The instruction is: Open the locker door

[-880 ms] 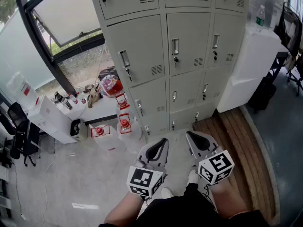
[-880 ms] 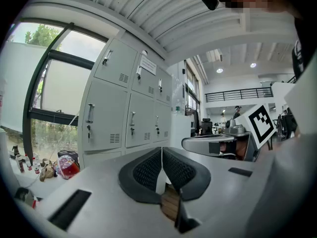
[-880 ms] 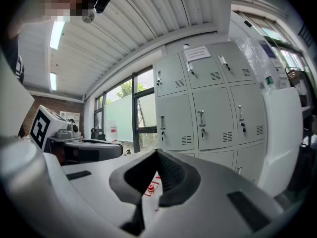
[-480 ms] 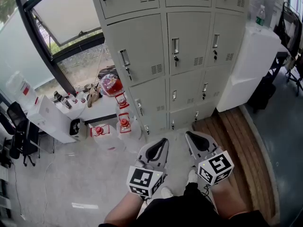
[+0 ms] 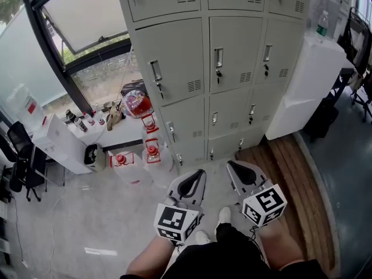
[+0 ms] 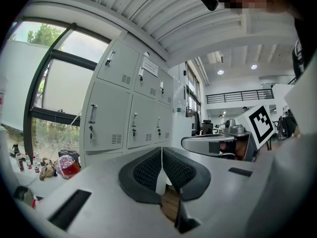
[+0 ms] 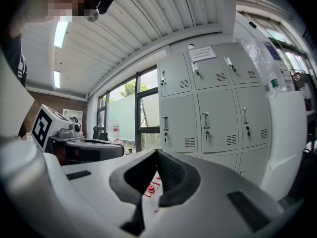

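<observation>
Nearest the camera, the person's legs and one white shoe [image 5: 223,215] fill the bottom of the head view. Just ahead of them both claws are held low, side by side and a little apart. The left gripper [image 5: 197,176] has its black pads pressed together with nothing between them, which its own view [image 6: 161,149] confirms. The right gripper [image 5: 233,166] is likewise fully closed and empty, its pads meeting at the tips [image 7: 157,151]. Neither claw touches anything.

Beyond them lies pale floor, with a strip of wooden boards [image 5: 290,167] to the right. To the left, clear jugs with red caps [image 5: 153,154] stand on the floor beside a low white table [image 5: 125,133], and a red bag [image 5: 138,104] sits on that table.

Further on stands the grey bank of lockers [image 5: 174,124], well apart from both claws. Every locker door [image 5: 235,48] in sight is closed, each with an upright handle [image 5: 218,58]. A white cabinet [image 5: 308,80] stands against the lockers' right side, with a bottle [image 5: 320,25] on top. A large window [image 5: 81,22] is at the left.
</observation>
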### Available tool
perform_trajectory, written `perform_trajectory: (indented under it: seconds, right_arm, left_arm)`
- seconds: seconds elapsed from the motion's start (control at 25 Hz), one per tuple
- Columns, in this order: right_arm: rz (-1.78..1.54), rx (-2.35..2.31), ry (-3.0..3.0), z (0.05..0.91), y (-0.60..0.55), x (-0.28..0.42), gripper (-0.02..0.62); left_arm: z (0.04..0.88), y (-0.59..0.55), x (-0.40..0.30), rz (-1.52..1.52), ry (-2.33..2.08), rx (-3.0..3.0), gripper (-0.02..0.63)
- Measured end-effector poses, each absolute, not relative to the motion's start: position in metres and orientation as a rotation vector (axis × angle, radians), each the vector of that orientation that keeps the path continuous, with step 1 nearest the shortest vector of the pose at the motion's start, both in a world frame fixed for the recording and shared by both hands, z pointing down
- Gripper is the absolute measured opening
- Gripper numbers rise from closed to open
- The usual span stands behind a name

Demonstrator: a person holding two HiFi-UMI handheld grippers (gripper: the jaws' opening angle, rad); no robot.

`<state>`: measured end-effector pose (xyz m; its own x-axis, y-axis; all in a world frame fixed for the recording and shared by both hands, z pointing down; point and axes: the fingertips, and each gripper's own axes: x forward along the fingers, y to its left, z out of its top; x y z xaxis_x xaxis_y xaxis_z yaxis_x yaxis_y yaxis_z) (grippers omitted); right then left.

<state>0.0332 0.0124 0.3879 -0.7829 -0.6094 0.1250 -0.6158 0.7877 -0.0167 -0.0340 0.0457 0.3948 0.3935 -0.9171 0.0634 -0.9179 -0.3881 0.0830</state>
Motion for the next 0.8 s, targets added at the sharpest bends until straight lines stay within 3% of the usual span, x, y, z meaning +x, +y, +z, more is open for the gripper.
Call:
perform_trajectory:
  seconds: [0.8]
  right_arm:
    - [0.085, 0.929, -2.902, 0.381, -0.086, 0.015, 0.054]
  left_arm:
    - [0.391, -0.035, -0.049, 0.045, -1.758, 2.489, 0.021]
